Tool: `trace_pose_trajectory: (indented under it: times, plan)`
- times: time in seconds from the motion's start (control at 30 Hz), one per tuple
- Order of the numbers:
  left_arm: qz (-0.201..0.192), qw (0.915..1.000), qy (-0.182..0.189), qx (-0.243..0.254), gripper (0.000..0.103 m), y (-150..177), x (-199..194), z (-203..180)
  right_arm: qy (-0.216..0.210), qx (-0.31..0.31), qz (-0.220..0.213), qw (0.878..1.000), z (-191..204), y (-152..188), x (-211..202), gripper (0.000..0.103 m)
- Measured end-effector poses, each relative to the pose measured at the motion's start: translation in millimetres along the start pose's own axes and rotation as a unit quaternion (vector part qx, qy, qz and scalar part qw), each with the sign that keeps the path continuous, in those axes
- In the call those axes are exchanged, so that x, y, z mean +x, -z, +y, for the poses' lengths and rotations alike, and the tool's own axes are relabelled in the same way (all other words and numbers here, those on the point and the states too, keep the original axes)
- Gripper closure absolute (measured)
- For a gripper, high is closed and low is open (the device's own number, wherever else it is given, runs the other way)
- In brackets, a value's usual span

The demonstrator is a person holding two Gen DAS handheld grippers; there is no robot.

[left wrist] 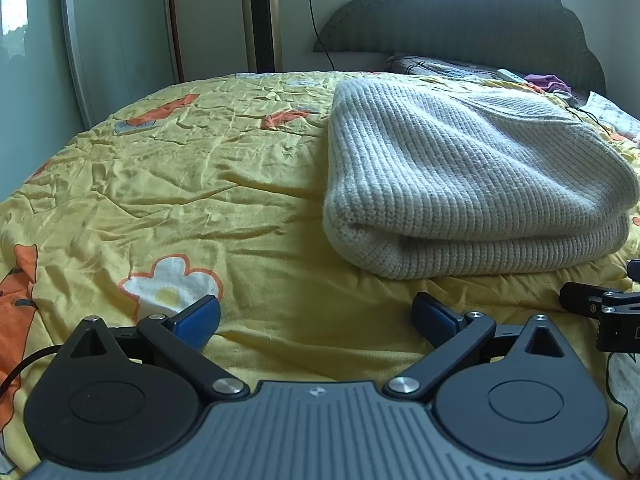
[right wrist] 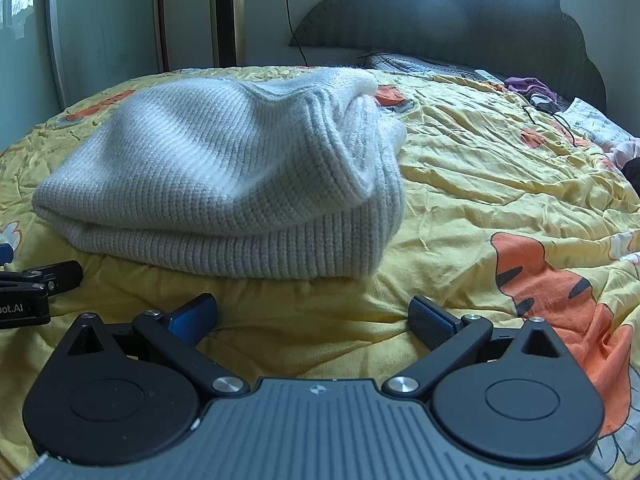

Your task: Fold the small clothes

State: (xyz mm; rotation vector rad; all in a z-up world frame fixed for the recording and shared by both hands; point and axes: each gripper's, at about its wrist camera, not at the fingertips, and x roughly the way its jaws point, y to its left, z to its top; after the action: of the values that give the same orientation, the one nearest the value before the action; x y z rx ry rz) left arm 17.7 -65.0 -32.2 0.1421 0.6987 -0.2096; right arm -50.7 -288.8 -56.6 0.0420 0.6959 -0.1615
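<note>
The left claw (left wrist: 316, 320) is released, its two blue-padded fingers (left wrist: 198, 320) spread wide with nothing between them, low over the yellow bedspread (left wrist: 200, 184). From this claw the folded grey knit sweater (left wrist: 460, 176) lies at about one o'clock, near but not touching, resting flat on the bedspread with its thick rounded fold facing the camera. At three o'clock, at the frame edge, part of the other claw's black body shows beside it. A white flower print (left wrist: 172, 284) sits on the cloth at about ten o'clock, just past the left finger.

The right claw (right wrist: 312, 316) is likewise released, fingers (right wrist: 430, 320) apart and empty, hovering close over the bedspread (right wrist: 480, 184). From it the sweater (right wrist: 224, 176) lies at about eleven o'clock, near and apart from the fingers; its top layer bunches up into a raised ridge on the far right side, while the ribbed hem runs along the near edge. At nine o'clock the black body of the left claw is visible at the frame edge. An orange tiger print (right wrist: 552, 288) lies on the cloth at two o'clock.

Farther out at twelve o'clock stand a dark scalloped headboard (right wrist: 460, 12) and a tall gold tower fan (right wrist: 226, 12) against the wall. Small purple cloth (right wrist: 528, 85) lies near the headboard at one o'clock.
</note>
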Motion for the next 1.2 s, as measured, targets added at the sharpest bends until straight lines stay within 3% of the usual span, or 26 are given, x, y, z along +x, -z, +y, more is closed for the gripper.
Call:
trace_pose_trajectory:
  times: [1.2]
  plan:
    - [0.001,1.0000,0.005,-0.003,0.000,0.6,2.8,0.5,-0.008,-0.002,-0.010,1.000,-0.6,4.5,0.9,0.000]
